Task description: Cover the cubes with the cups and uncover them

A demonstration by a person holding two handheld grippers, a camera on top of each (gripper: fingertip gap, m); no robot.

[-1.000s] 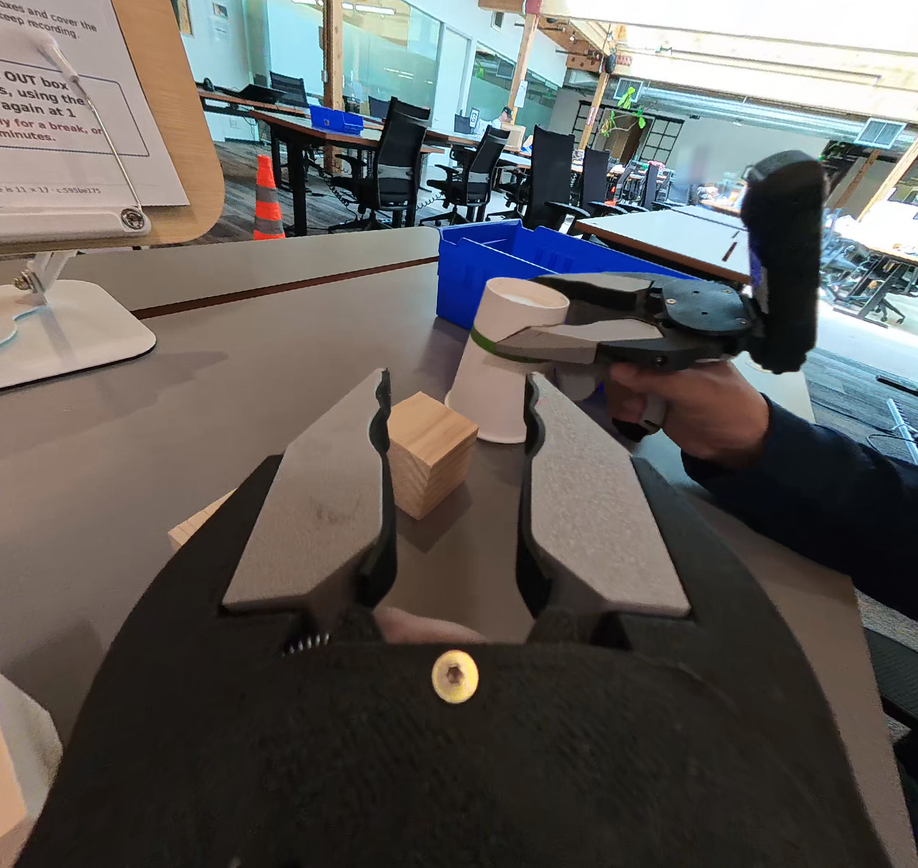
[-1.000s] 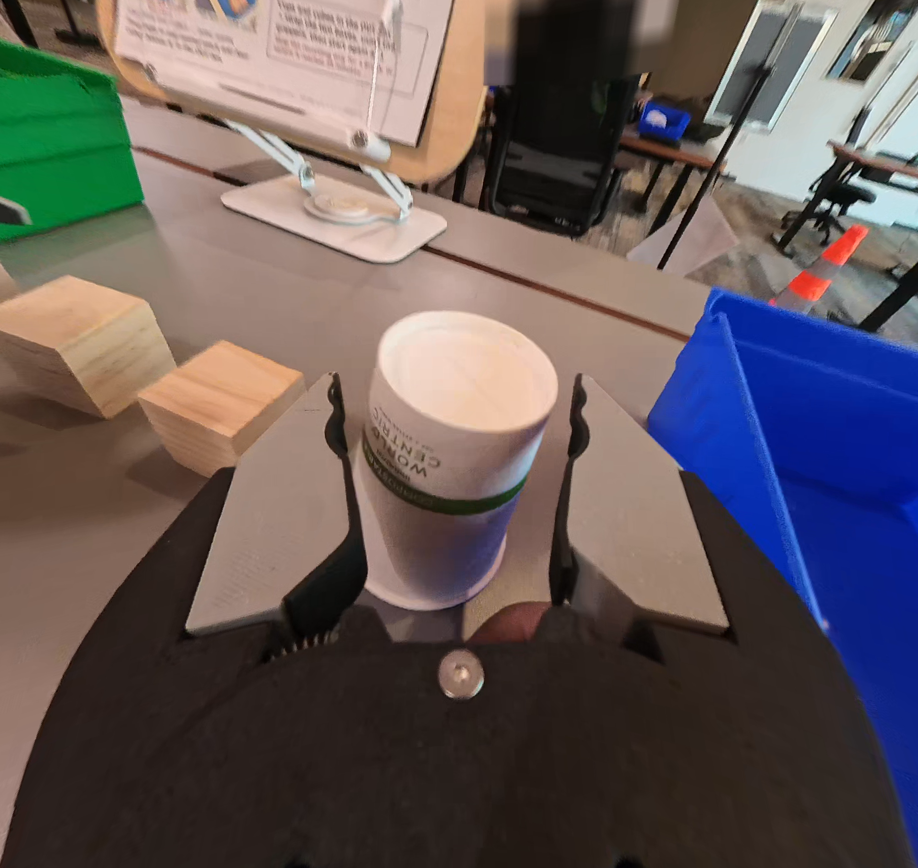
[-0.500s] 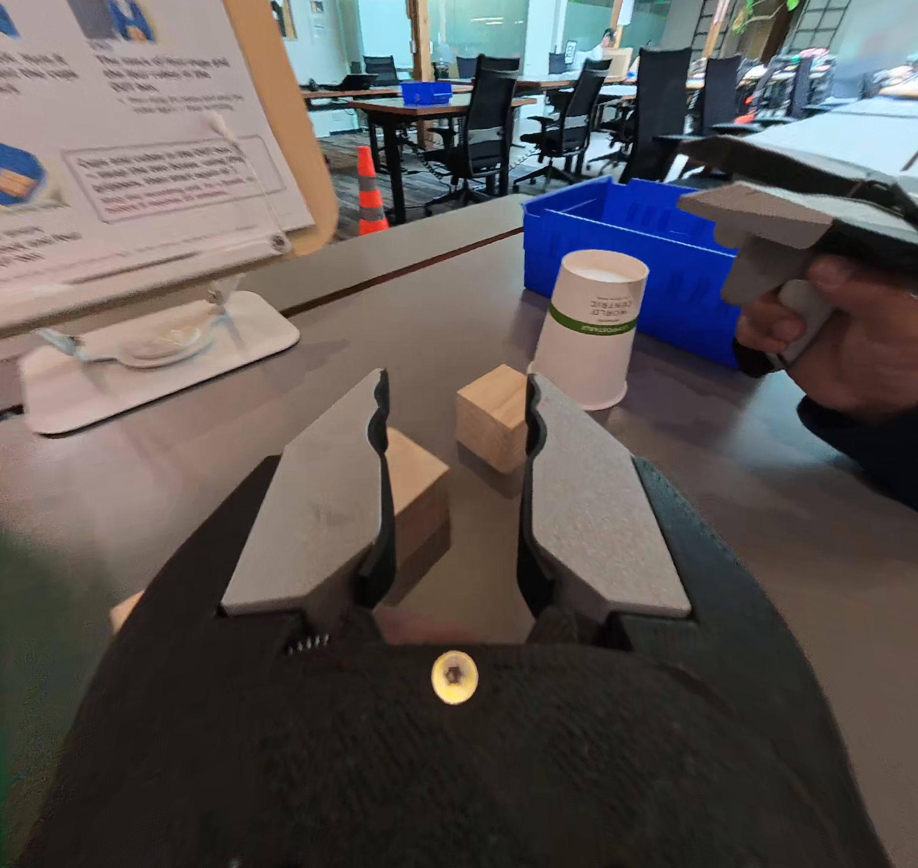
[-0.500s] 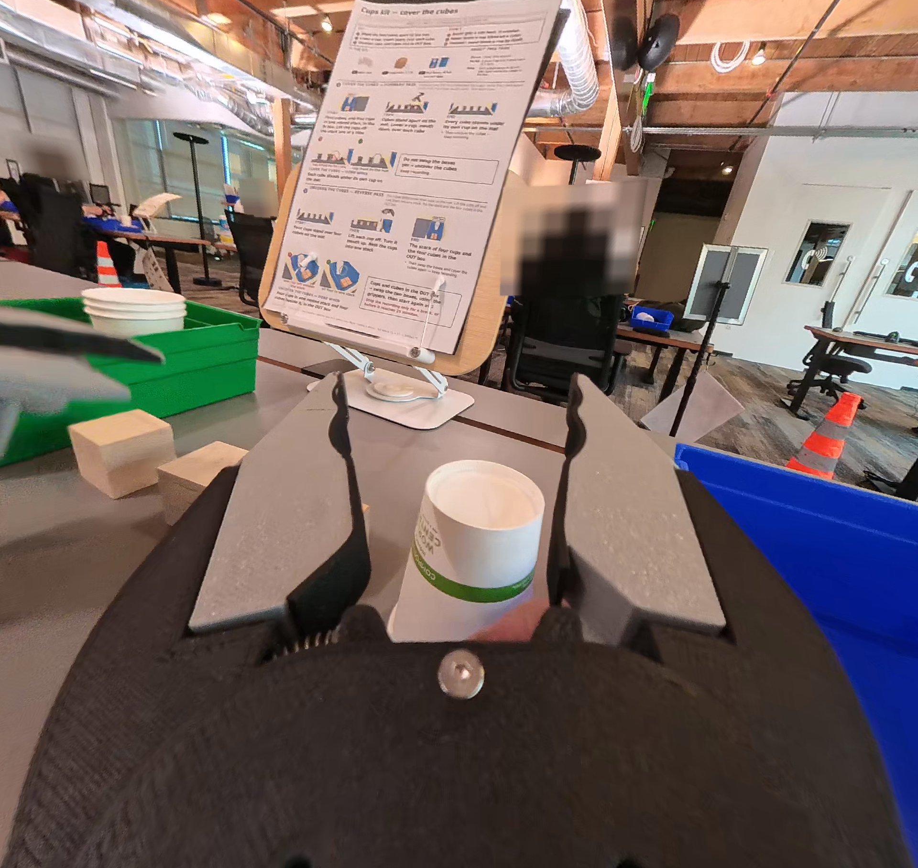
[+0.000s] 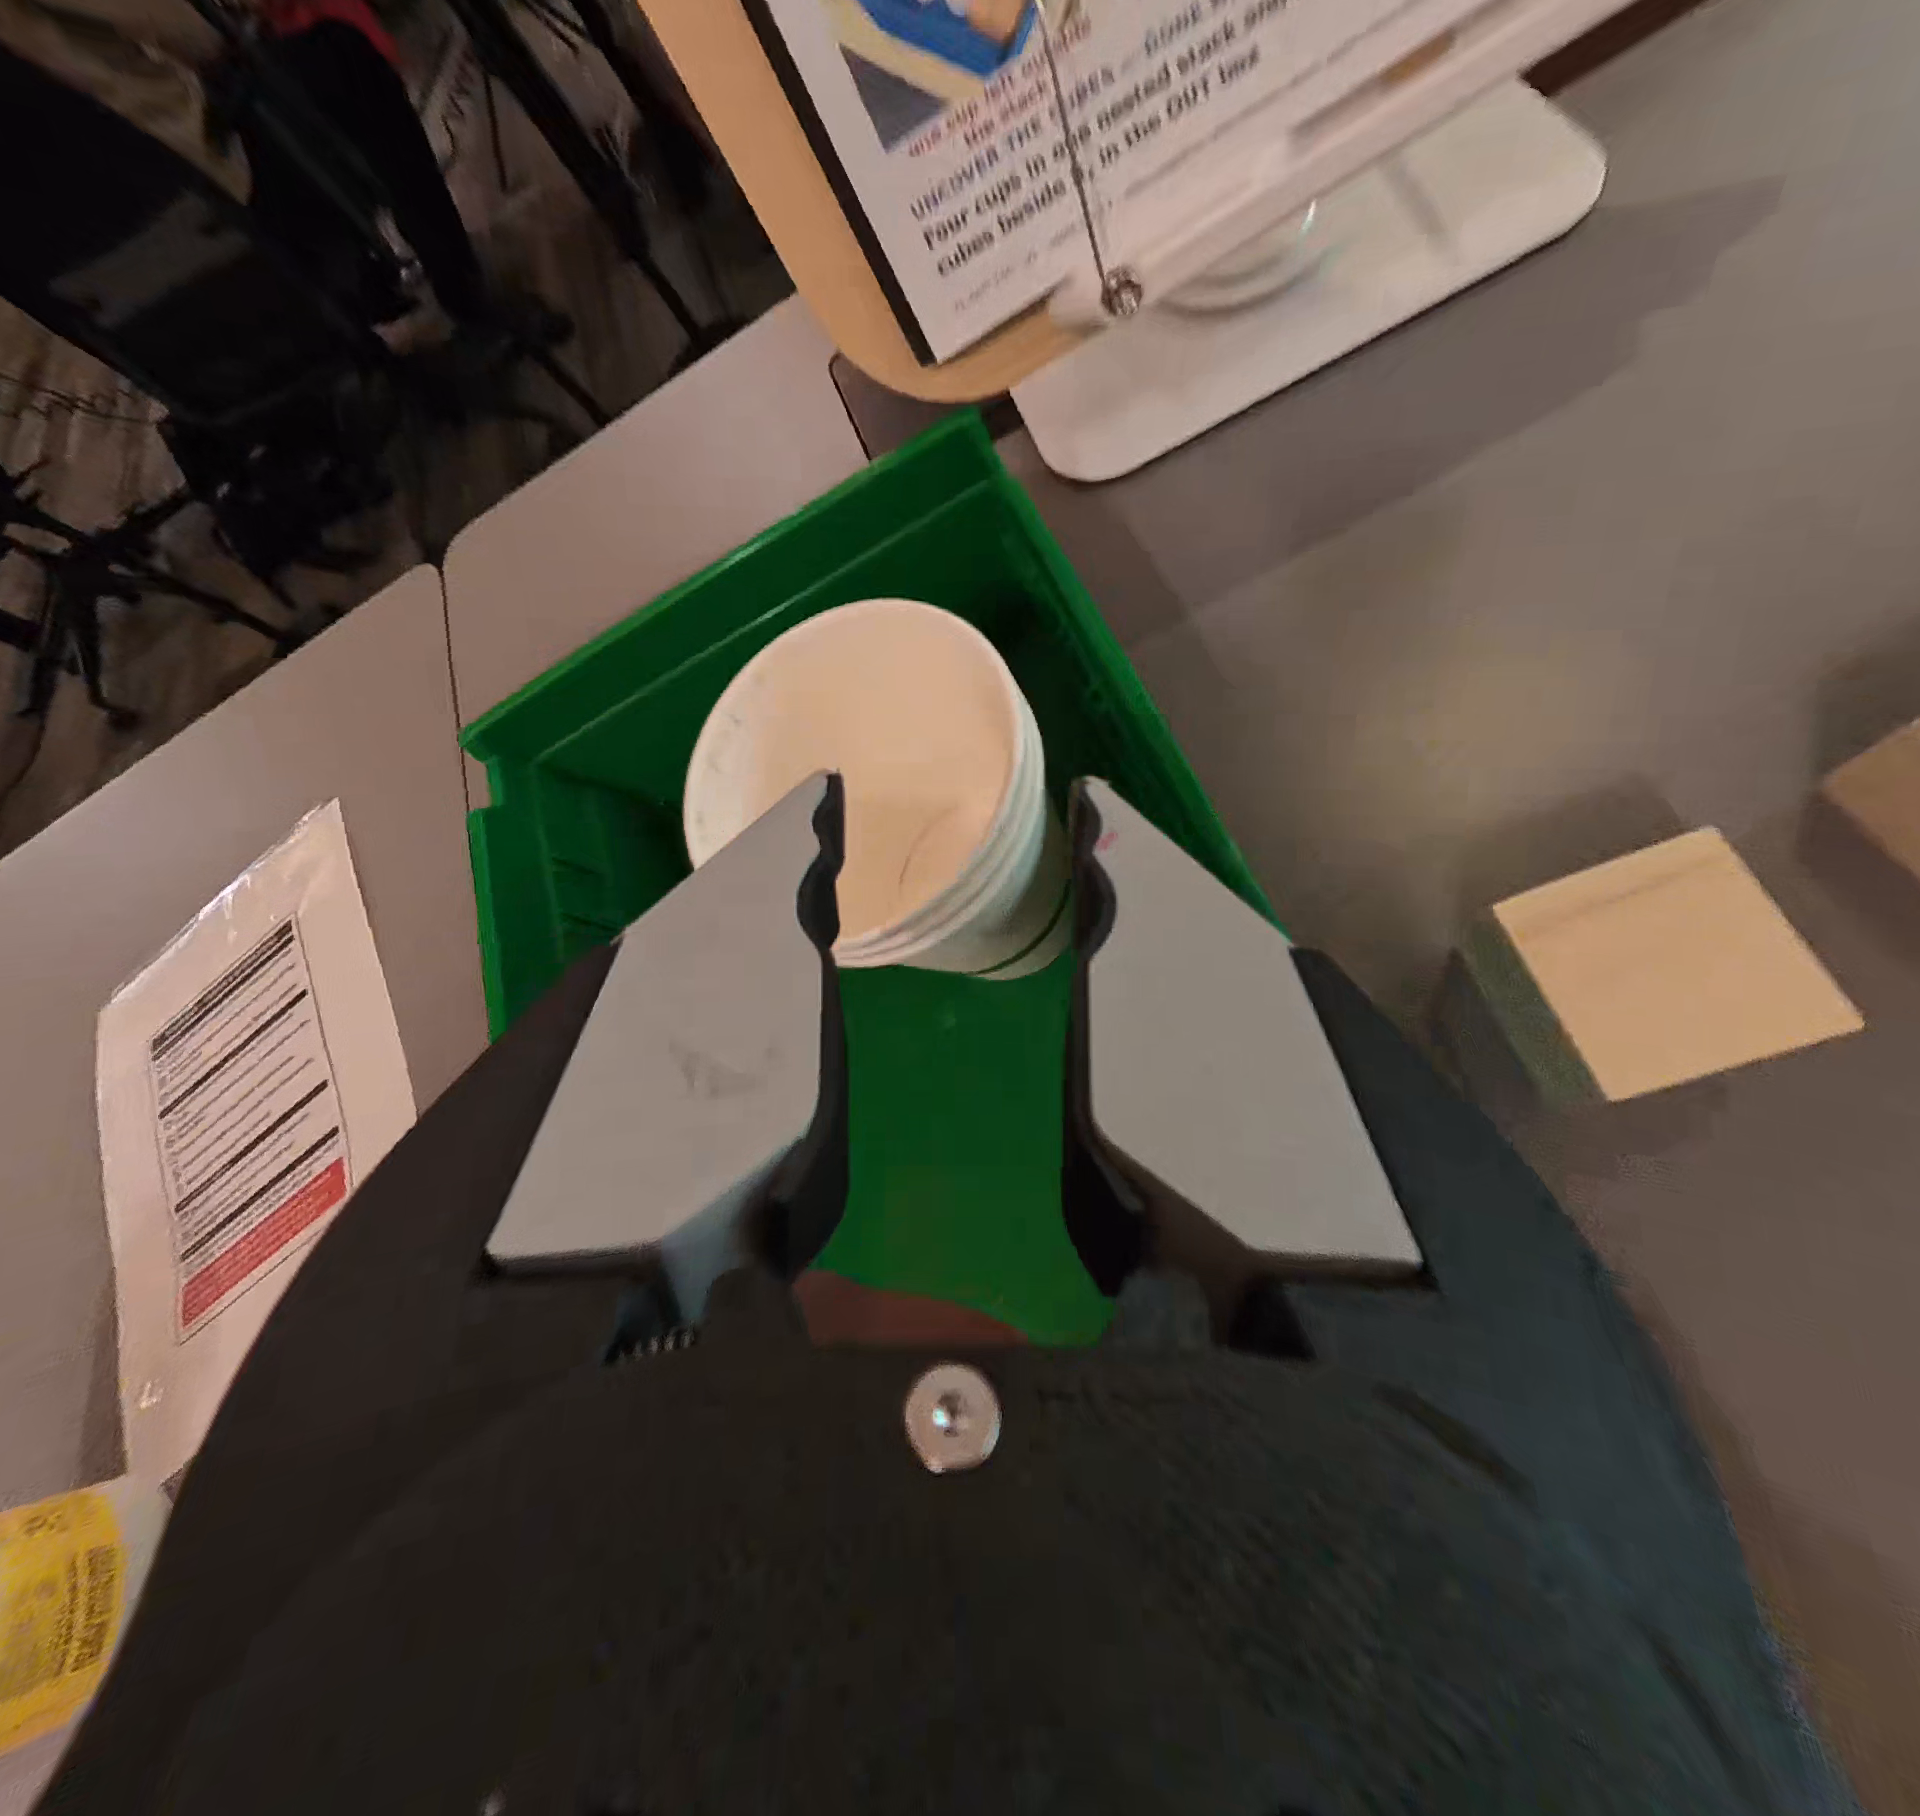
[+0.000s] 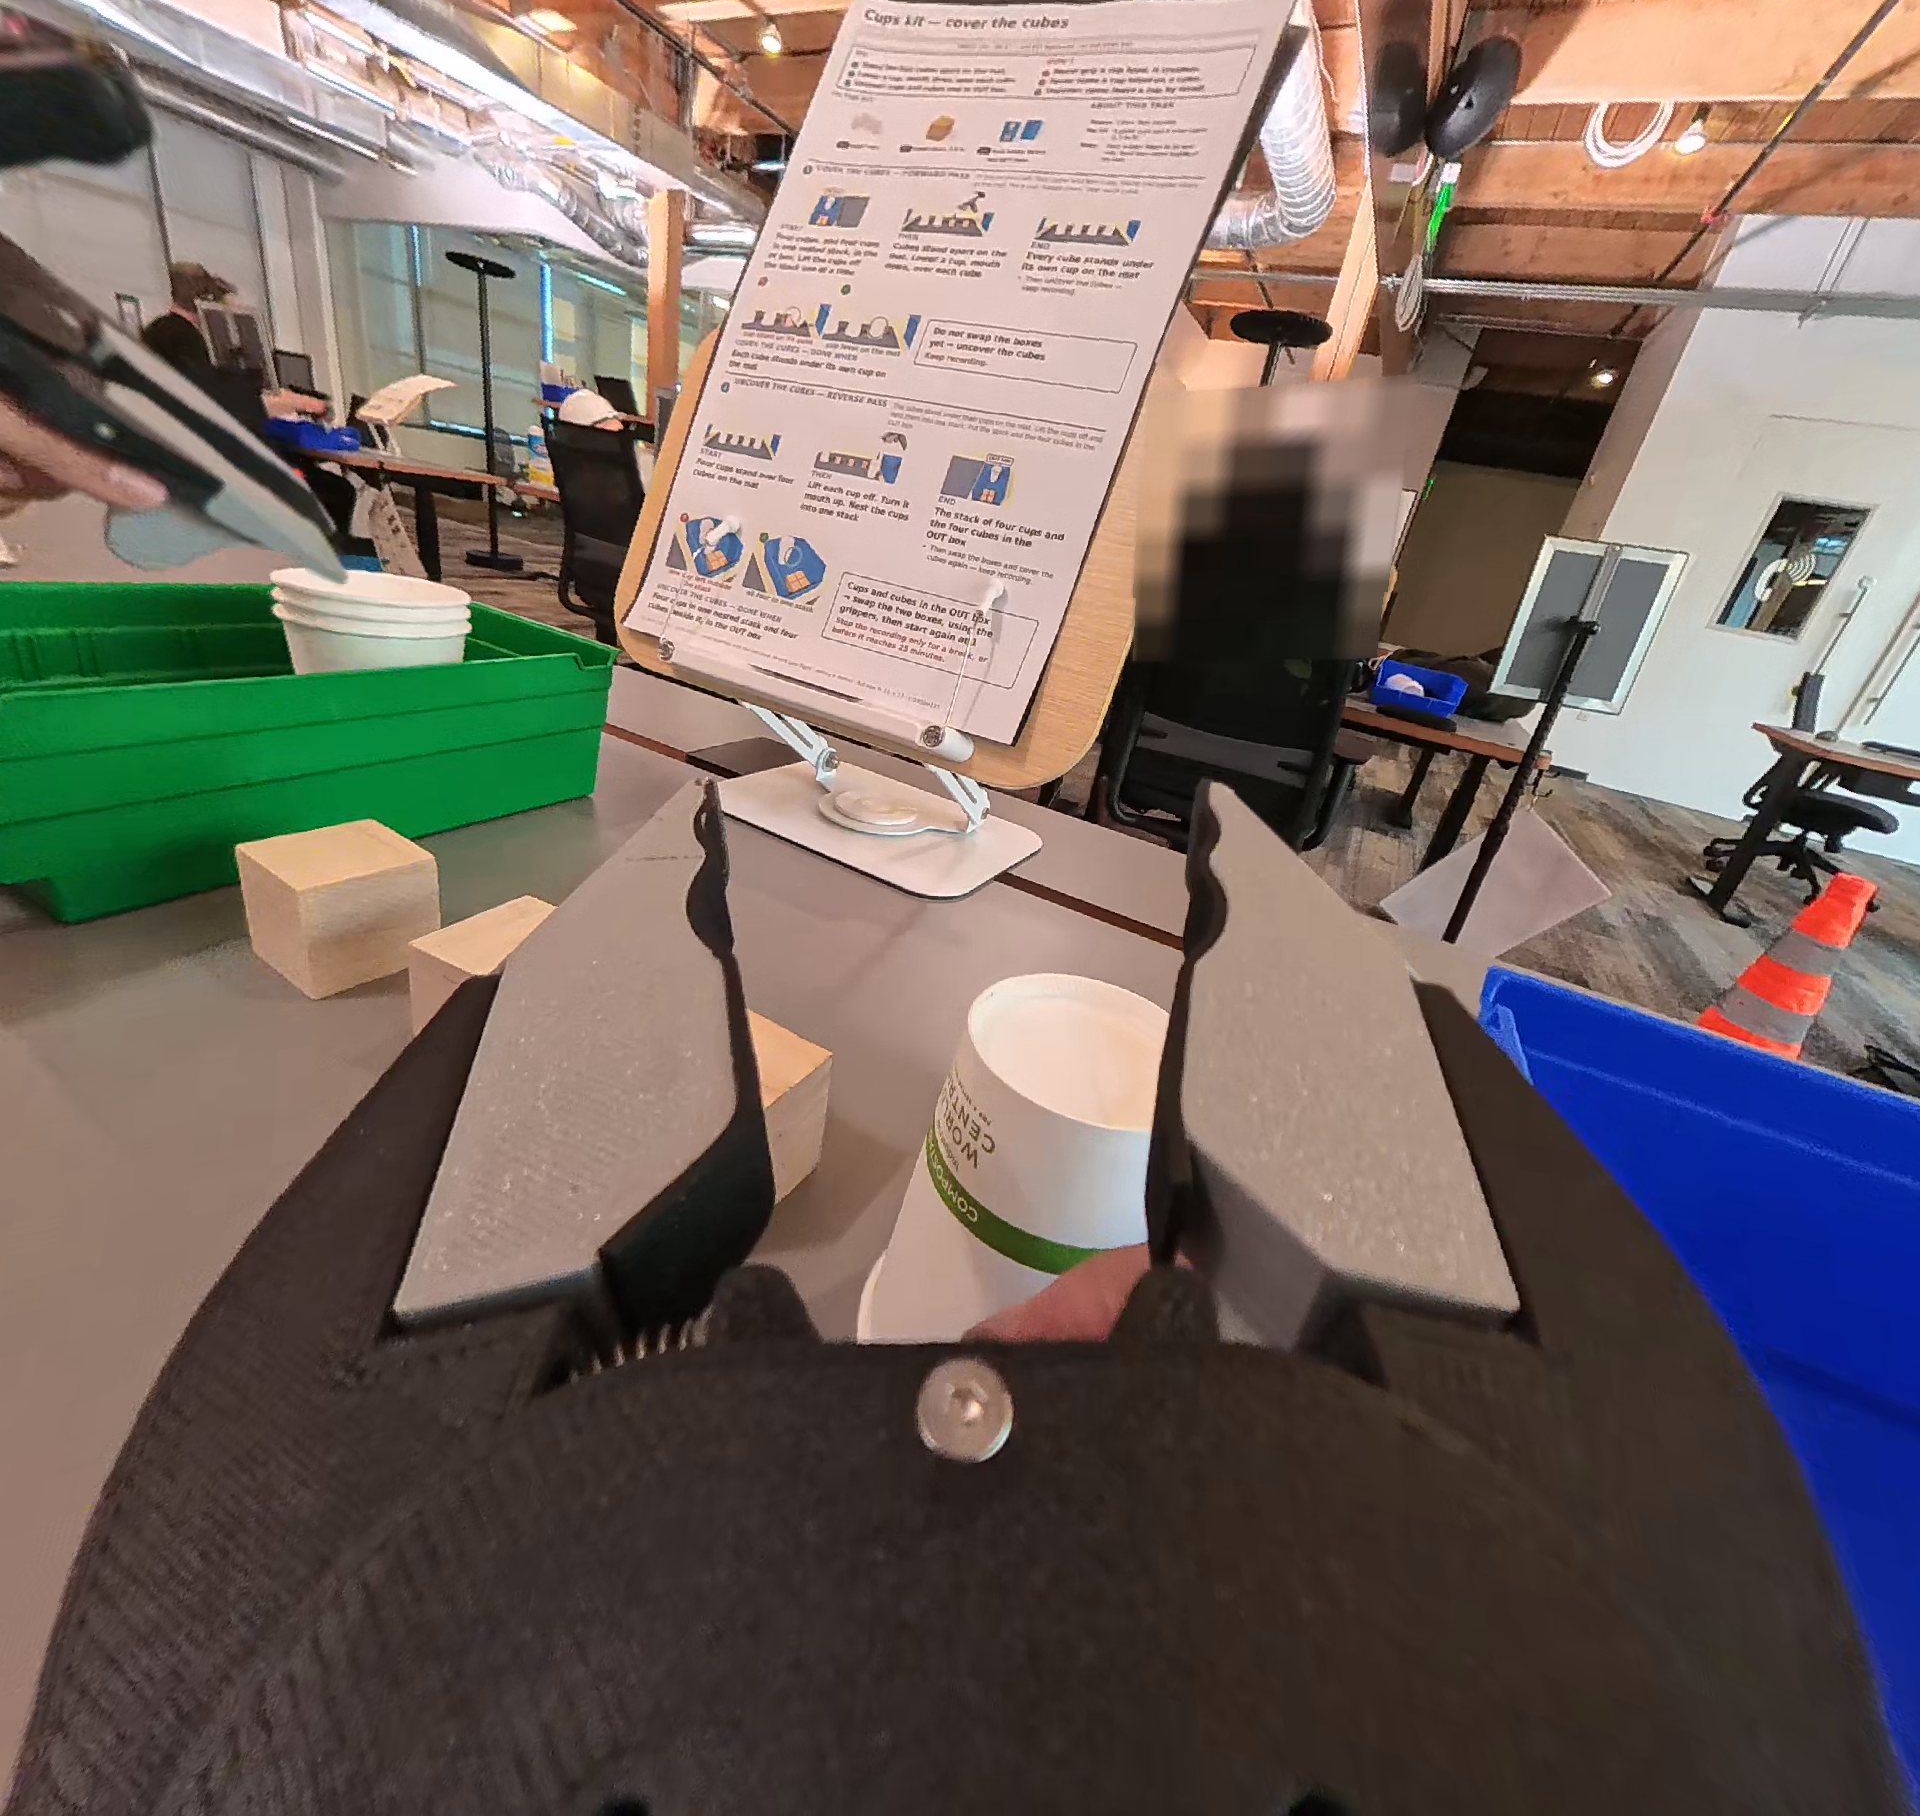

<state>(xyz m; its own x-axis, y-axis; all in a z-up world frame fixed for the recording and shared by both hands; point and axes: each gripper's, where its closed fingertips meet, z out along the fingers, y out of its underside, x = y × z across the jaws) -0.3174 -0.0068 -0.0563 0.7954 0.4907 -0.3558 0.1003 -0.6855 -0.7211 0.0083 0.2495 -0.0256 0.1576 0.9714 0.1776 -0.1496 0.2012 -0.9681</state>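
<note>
Best done by pinching only the top rim of the stack of cups point(image 5: 883, 790) in the green bin point(image 5: 935, 1091), then lifting straight up so one peels free. Left gripper point(image 5: 951, 831): jaws partly spread, straddling that rim, no press evident. Right gripper point(image 6: 951, 893): jaws wide, empty, above the upturned cup point(image 6: 1039, 1143) on the worktop point(image 6: 156, 1143) beside the cubes point(image 6: 332, 893).

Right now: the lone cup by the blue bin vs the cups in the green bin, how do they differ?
The lone cup stands mouth down on the grey table; the stacked cups sit mouth up in the green bin.
The lone cup is single; the stacked cups are nested together.
The lone cup sits below the wide-open right gripper, ungripped; the left gripper straddles the stacked cups' rim, one finger inside, not yet closed.
Shared: white paper, green band.
</note>
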